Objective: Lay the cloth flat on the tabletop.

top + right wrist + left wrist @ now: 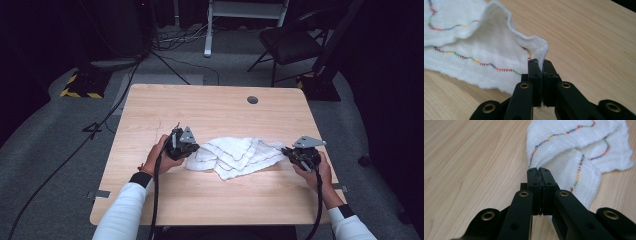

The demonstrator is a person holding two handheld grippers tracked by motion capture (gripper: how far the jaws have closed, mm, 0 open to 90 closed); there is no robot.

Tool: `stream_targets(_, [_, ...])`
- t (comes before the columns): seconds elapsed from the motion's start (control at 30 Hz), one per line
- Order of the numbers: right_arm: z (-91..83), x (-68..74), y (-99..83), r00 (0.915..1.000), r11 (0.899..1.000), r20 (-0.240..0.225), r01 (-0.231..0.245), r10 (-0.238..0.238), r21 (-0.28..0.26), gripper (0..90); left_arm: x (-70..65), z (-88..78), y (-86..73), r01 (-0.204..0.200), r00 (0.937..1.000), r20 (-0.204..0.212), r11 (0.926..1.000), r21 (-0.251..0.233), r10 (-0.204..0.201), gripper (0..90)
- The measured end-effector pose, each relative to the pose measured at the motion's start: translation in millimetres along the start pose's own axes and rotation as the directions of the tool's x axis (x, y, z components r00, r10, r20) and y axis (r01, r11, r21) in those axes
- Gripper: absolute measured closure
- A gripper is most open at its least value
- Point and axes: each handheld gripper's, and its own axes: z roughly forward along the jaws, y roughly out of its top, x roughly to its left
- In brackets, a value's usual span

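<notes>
Wooden table (pixel 165 105) carries a white cloth (pixel 234 155), bunched and folded over itself between both hands. Left gripper (pixel 187 148) and right gripper (pixel 289 152) each pinch a cloth edge, jaws closed on fabric. Judged: grasping done; spreading or folding remains.

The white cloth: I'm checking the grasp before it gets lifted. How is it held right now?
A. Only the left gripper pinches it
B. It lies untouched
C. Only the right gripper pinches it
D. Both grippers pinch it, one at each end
D: the left gripper and the right gripper each have their jaws shut on an edge of the white cloth.
</notes>
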Motion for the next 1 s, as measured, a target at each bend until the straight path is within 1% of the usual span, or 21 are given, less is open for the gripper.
stream_targets(0.03, [0.3,-0.3,1.5,1.0000,1.000,0.000,0.001,-0.001,-0.002,88.0,0.9,-0.9,-2.9,0.004,1.0000,-0.003,1.0000,0.000,-0.004,88.2])
stream_targets(0.1, [2.2,0.2,4.0,1.0000,1.000,-0.003,-0.004,0.004,-0.005,88.0,3.9,-2.6,-10.4,0.023,0.9997,-0.014,0.9996,0.019,-0.022,88.2])
stream_targets(0.23, [8.9,-0.1,9.3,1.0000,1.000,-0.009,0.001,-0.001,-0.008,88.0,10.0,-3.1,-20.9,0.075,0.9966,-0.037,0.9971,0.015,-0.074,86.9])
stream_targets(0.3, [12.7,0.4,11.5,0.9999,1.000,-0.001,0.016,-0.016,-0.004,88.0,9.2,-2.0,-20.5,0.068,0.9972,-0.031,0.9977,-0.001,-0.068,82.2])
stream_targets(0.33, [14.9,0.9,12.3,0.9998,1.000,0.003,0.020,-0.020,0.000,88.0,7.3,-1.6,-18.5,0.074,0.9963,-0.043,0.9972,-0.009,-0.074,76.4])
stream_targets(0.37, [16.6,1.2,12.6,0.9997,1.000,0.002,0.022,-0.022,0.003,87.9,5.5,-1.3,-16.1,0.067,0.9967,-0.045,0.9977,-0.012,-0.068,72.1])
stream_targets(0.4, [17.8,1.0,12.7,0.9998,1.000,0.000,0.021,-0.021,0.005,87.6,2.8,-1.3,-13.6,0.059,0.9976,-0.036,0.9980,-0.022,-0.059,69.7])
stream_targets(0.43, [18.3,0.6,12.6,0.9999,1.000,-0.002,0.017,-0.017,0.006,87.1,-0.2,-1.5,-10.8,0.053,0.9980,-0.031,0.9979,-0.038,-0.054,64.9])
stream_targets(0.5, [18.1,-1.1,11.3,0.9999,1.000,-0.010,-0.002,0.002,-0.002,83.8,-5.6,-0.1,-3.0,0.050,0.9986,-0.013,0.9961,-0.074,-0.051,49.6])
stream_targets(0.53, [18.3,-2.3,10.5,0.9999,1.000,-0.012,-0.011,0.011,-0.006,83.7,-8.9,1.4,2.3,0.052,0.9987,0.008,0.9941,-0.095,-0.051,43.2])
stream_targets(0.57, [18.4,-3.6,10.0,0.9998,1.000,-0.015,-0.016,0.016,-0.007,83.6,-14.0,3.9,8.9,0.048,0.9983,0.038,0.9920,-0.117,-0.044,38.1])
stream_targets(0.6, [18.7,-4.5,9.7,0.9998,1.000,-0.012,-0.018,0.018,-0.007,83.5,-21.1,7.0,16.8,0.033,0.9981,0.056,0.9912,-0.128,-0.026,32.3])
stream_targets(0.63, [19.0,-4.7,9.6,0.9998,1.000,-0.008,-0.017,0.017,-0.003,83.5,-32.3,11.7,26.8,-0.007,0.9968,0.078,0.9914,-0.131,0.018,28.1])
stream_targets(0.67, [19.1,-4.5,9.6,0.9999,1.000,-0.002,-0.015,0.015,0.004,83.3,-40.2,15.1,32.6,-0.035,0.9956,0.082,0.9907,-0.132,0.046,27.0])
stream_targets(0.7, [19.0,-4.4,9.6,0.9999,1.000,0.003,-0.013,0.013,0.005,82.9,-51.0,20.0,39.4,-0.073,0.9932,0.082,0.9892,-0.127,0.084,27.6])
stream_targets(0.73, [19.0,-4.2,9.8,0.9999,1.000,0.007,-0.009,0.009,0.006,82.6,-61.6,25.4,44.8,-0.100,0.9892,0.094,0.9873,-0.123,0.112,28.5])
stream_targets(0.8, [19.6,-3.7,9.9,0.9999,1.000,0.010,-0.005,0.005,0.005,82.1,-79.3,37.1,52.5,-0.155,0.9780,0.122,0.9809,-0.118,0.169,29.1])
stream_targets(0.87, [20.5,-2.7,9.7,0.9999,1.000,0.012,-0.002,0.002,0.008,82.0,-89.1,49.3,56.9,-0.182,0.9690,0.154,0.9794,-0.088,0.194,29.9])
stream_targets(0.9, [21.0,-2.3,9.3,0.9999,1.000,0.010,0.005,-0.005,0.010,81.9,-91.3,54.7,58.0,-0.192,0.9670,0.156,0.9787,-0.073,0.201,30.1])
stream_targets(0.97, [21.6,-0.9,9.1,0.9999,1.000,0.008,0.012,-0.012,0.015,81.5,-91.3,62.7,58.1,-0.169,0.9672,0.183,0.9839,-0.059,0.177,31.1])
stream_targets(1.0, [21.4,-0.5,9.3,0.9999,1.000,0.010,0.014,-0.014,0.015,81.3,-89.6,66.0,57.8,-0.163,0.9659,0.195,0.9850,-0.058,0.171,31.5])
